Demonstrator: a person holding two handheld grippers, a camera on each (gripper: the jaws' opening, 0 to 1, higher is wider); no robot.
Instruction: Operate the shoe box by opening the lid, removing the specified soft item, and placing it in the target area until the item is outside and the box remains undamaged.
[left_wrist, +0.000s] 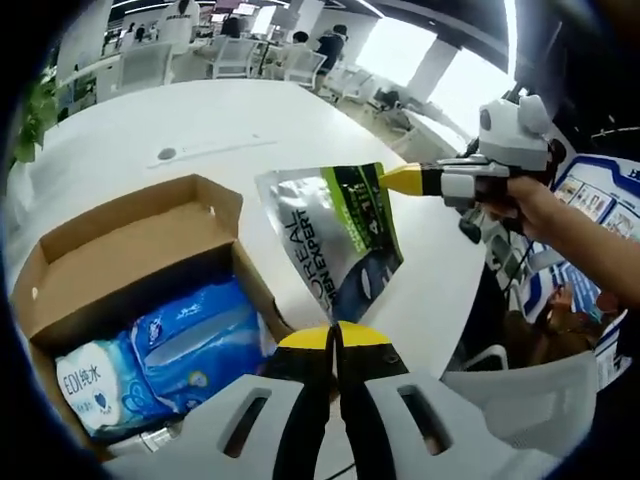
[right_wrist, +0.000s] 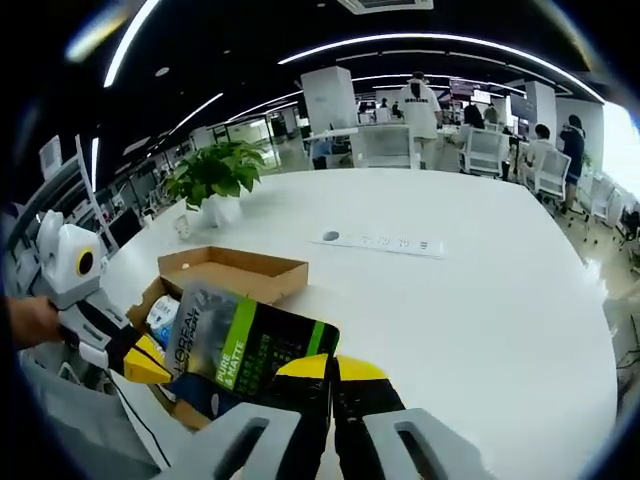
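Your left gripper (left_wrist: 335, 335) pinches one edge of the silver-and-green pouch (left_wrist: 335, 235), yellow tips closed tight on the foil. Your right gripper (left_wrist: 395, 180) nips the opposite corner, its jaws likewise shut on it, with your hand (left_wrist: 540, 205) behind the handle. Held between the two tools, the pouch hangs in the air just beside the open shoe box (left_wrist: 60, 255), clear of its rim.

From the right gripper view the same sachet (right_wrist: 245, 350) spans from your right gripper (right_wrist: 333, 370) to the left gripper (right_wrist: 140, 365), with the cardboard box (right_wrist: 235, 268) behind and partly below it.

The box lid stands folded back. Blue wipe packs (left_wrist: 165, 355) lie inside; leave them be.

Carry the pouch sideways toward the bare white table (right_wrist: 470, 290), which looks the likely target area, though no marked zone is plain from here. Keep both grips level so the foil does not twist or tear at the corners. Lift a little before crossing the near box wall, since dragging the pouch over it could bend the cardboard. Lower it flat, then release one gripper at a time.
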